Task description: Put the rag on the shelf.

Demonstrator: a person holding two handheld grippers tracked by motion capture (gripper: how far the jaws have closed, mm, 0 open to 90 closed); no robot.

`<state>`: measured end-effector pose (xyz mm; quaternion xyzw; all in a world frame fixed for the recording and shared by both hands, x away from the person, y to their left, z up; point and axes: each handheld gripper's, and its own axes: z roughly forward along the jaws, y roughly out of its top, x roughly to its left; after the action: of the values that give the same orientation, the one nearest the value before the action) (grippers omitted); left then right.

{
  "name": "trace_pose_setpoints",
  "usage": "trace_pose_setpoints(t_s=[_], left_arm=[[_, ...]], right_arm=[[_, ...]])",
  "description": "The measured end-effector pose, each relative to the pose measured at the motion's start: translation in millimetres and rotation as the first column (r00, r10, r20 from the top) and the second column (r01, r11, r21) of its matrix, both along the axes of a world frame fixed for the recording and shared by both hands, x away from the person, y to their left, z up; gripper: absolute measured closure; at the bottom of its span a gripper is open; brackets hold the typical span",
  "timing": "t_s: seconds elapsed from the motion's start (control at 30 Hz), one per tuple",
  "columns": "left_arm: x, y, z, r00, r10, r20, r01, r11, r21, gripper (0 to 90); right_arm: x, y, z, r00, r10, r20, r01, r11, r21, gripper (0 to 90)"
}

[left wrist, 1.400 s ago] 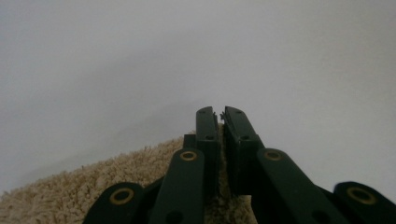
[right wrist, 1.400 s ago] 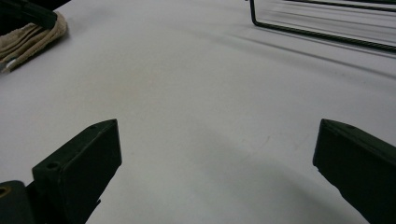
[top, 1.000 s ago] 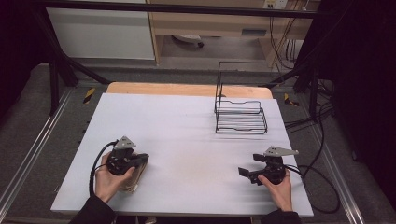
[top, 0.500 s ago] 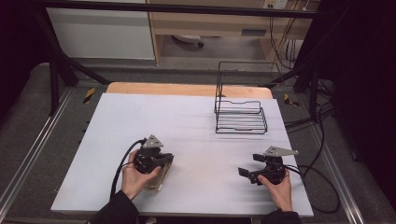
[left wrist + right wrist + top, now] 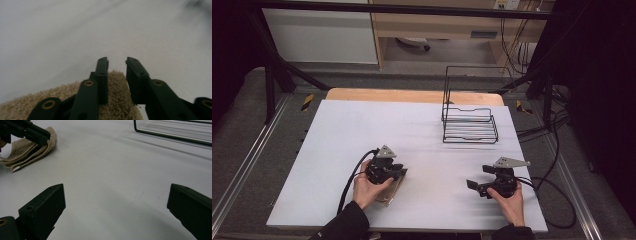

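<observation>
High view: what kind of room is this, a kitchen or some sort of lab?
Most likely a lab or recording bench, not a kitchen. A white table top sits inside a black metal frame, cables trail over the floor, and a person works a black handheld left gripper on a beige folded towel.

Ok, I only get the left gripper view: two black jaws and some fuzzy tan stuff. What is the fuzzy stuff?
Observer: It's a folded beige towel. The right gripper view shows its layers stacked, and the left gripper seems to pinch its upper edge.
Operator: Where's the other gripper?
Observer: The right gripper is off to the right over the white table, near the person's edge. Its jaws are wide open with nothing between them.
Operator: Is anything else on the table?
Observer: Yes, a black wire rack stands at the far right part, apart from both grippers.
</observation>
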<state>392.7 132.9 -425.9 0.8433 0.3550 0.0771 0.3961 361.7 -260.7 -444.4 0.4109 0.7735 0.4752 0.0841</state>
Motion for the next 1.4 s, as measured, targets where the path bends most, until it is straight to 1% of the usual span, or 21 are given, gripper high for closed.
trace_pose_setpoints(t_s=[0.03,0.07,0.1,0.13,0.17,0.2,0.23,0.3,0.4,0.43,0.47,0.5,0.53,0.7,0.8,1.0,1.07,1.17,1.23,1.3,1.4], left_arm=[[-0.4,2.2,2.7,0.9999,0.0,0.01,0.0,1.0,0.003,62.7],[-0.8,4.9,5.7,0.9997,0.005,0.023,-0.005,1.0,0.002,62.7],[-1.2,8.6,8.8,0.9995,0.007,0.031,-0.007,1.0,-0.003,54.2],[-1.3,13.1,12.1,0.9992,0.011,0.038,-0.011,0.9999,-0.003,50.1],[-1.9,23.8,18.0,0.9986,0.023,0.048,-0.023,0.9997,-0.012,46.5],[-1.9,23.8,18.0,0.9986,0.023,0.048,-0.023,0.9997,-0.012,42.6],[-2.1,29.8,20.6,0.9982,0.029,0.053,-0.029,0.9995,-0.013,42.6],[-3.6,41.9,24.5,0.9965,0.043,0.072,-0.043,0.9991,-0.008,33.6],[-6.9,60.3,25.5,0.9947,0.069,0.076,-0.071,0.9972,0.021,24.4],[-8.3,66.2,24.5,0.9937,0.082,0.076,-0.084,0.9962,0.023,22.6],[-11.7,78.1,21.2,0.9921,0.103,0.072,-0.104,0.9943,0.021,21.5],[-11.7,78.1,21.2,0.9921,0.103,0.072,-0.104,0.9943,0.021,19.7],[-13.3,83.7,19.4,0.9913,0.111,0.069,-0.113,0.9933,0.022,18.0],[-21.7,107.8,11.0,0.9882,0.143,0.054,-0.145,0.9889,0.032,13.7],[-27.5,119.7,7.1,0.9863,0.154,0.059,-0.157,0.9867,0.044,11.6],[-36.5,141.5,0.8,0.9818,0.18,0.061,-0.181,0.9834,0.011,9.0],[-38.2,146.9,0.0,0.9799,0.188,0.067,-0.188,0.9821,-0.004,8.2],[-39.5,152.3,-1.5,0.9778,0.193,0.082,-0.193,0.9812,-0.003,7.3],[-39.5,155.4,-2.4,0.9786,0.191,0.076,-0.191,0.9815,-0.004,7.4],[-39.6,157.2,-3.1,0.9782,0.194,0.074,-0.194,0.981,-0.006,7.4],[-39.5,158.4,-3.4,0.9784,0.194,0.071,-0.194,0.981,-0.005,7.5]], right_arm=[[0.1,0.0,-0.3,1.0,0.0,0.004,0.0,1.0,-0.004,2.5],[0.1,0.0,-0.3,1.0,0.0,0.004,0.0,1.0,-0.004,2.5],[0.0,0.3,-0.4,1.0,-0.002,0.003,0.002,1.0,-0.003,2.5],[-0.2,0.5,-0.4,1.0,-0.004,0.003,0.004,1.0,-0.002,2.5],[-0.3,0.9,-0.5,1.0,-0.008,0.002,0.008,1.0,0.0,2.6],[-0.3,0.9,-0.5,1.0,-0.008,0.002,0.008,1.0,0.0,2.6],[-0.4,1.2,-0.6,0.9999,-0.01,0.002,0.01,1.0,0.002,2.6],[-0.2,2.0,-0.8,0.9999,-0.014,0.004,0.014,1.0,0.001,2.4],[-0.9,4.7,0.2,0.9998,-0.021,0.008,0.021,1.0,-0.004,2.2],[-0.9,6.2,0.6,0.9998,-0.019,0.011,0.019,1.0,-0.006,2.0],[-0.9,8.1,0.8,0.9997,-0.02,0.014,0.02,1.0,-0.007,1.8],[-0.9,10.3,1.2,0.9998,-0.017,0.013,0.017,1.0,-0.01,1.7],[-0.9,12.8,1.5,0.9998,-0.016,0.014,0.017,1.0,-0.011,1.4],[-0.7,26.6,3.8,0.9997,-0.014,0.017,0.014,1.0,-0.014,0.6],[-0.1,31.9,3.9,0.9998,-0.011,0.014,0.011,1.0,-0.013,0.6],[0.9,46.7,4.0,0.9999,-0.015,0.005,0.015,1.0,-0.006,0.6],[1.0,51.8,4.1,0.9999,-0.012,0.005,0.012,1.0,0.002,0.6],[1.1,60.6,5.2,0.9999,-0.014,0.005,0.014,1.0,0.003,0.6],[1.4,66.8,4.9,1.0,-0.007,0.006,0.007,1.0,0.003,0.6],[2.4,77.4,4.5,1.0,-0.007,-0.004,0.006,1.0,-0.021,0.6],[3.7,84.4,4.6,1.0,-0.001,-0.006,0.001,1.0,-0.024,0.6]])
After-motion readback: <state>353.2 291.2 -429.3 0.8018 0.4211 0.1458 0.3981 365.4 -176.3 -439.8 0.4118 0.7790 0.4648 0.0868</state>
